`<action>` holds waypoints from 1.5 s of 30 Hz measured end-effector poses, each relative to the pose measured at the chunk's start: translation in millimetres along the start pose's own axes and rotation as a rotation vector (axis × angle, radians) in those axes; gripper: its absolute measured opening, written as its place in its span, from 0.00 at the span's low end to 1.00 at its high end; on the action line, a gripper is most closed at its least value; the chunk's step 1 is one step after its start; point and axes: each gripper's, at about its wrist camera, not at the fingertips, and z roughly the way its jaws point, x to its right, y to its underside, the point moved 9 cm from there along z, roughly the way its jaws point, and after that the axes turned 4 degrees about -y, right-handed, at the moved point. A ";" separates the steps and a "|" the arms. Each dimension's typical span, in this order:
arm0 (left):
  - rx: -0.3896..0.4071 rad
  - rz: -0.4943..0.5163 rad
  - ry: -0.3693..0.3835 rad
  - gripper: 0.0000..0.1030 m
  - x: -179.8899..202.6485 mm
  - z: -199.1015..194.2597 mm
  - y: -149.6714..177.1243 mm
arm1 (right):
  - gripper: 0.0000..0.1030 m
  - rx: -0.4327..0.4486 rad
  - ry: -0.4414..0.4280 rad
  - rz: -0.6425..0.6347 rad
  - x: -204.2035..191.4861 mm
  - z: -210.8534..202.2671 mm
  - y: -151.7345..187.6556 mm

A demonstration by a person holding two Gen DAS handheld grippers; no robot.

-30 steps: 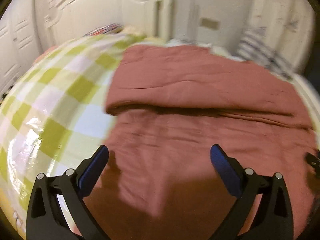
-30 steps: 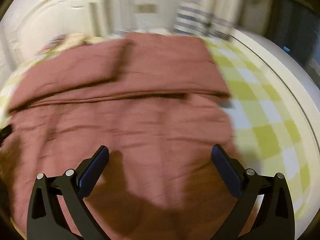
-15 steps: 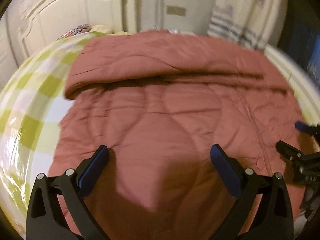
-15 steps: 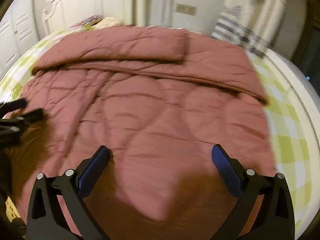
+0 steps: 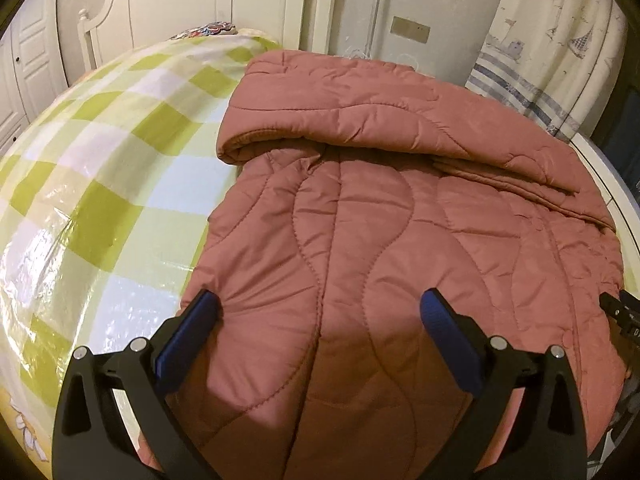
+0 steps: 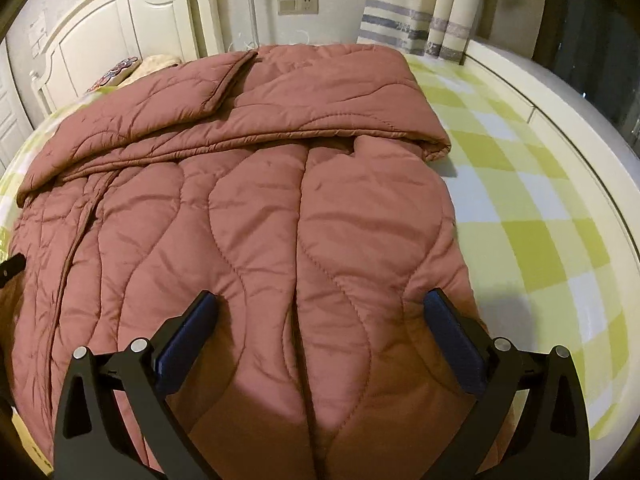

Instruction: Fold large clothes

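A large dusty-pink quilted garment (image 5: pixel 400 232) lies spread on the bed, its far part folded back over itself into a thick band (image 5: pixel 380 120). My left gripper (image 5: pixel 320 308) hovers open over its near left corner, nothing between the blue pads. The right wrist view shows the same quilted garment (image 6: pixel 260 220), with its folded band (image 6: pixel 280 96) across the far end. My right gripper (image 6: pixel 320 308) is open above the near right part, empty. The tip of the other gripper shows at each view's edge (image 5: pixel 620 312).
The bed carries a green-and-white checked sheet (image 5: pixel 100 168) under glossy plastic, bare to the left and on the right side (image 6: pixel 540 200). A white headboard (image 6: pixel 112 32) and a pillow (image 6: pixel 156 64) stand at the far end. A white ledge (image 6: pixel 580 128) and striped curtain (image 5: pixel 540 60) flank the bed.
Both views have steadied and sharpened. The left gripper swung back left toward the garment's left edge; the right gripper swung right toward its right edge. Both stayed open.
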 end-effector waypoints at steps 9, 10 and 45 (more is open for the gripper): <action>-0.030 -0.009 -0.067 0.98 -7.2 28.5 -35.7 | 0.96 -0.019 0.022 -0.012 -5.9 25.5 -36.6; -0.032 -0.008 -0.075 0.98 -7.1 31.3 -39.5 | 0.96 -0.019 0.022 -0.009 -6.1 29.2 -42.1; 0.084 0.160 0.073 0.98 42.2 -83.2 71.6 | 0.95 0.161 -0.059 -0.195 -65.1 -74.4 67.6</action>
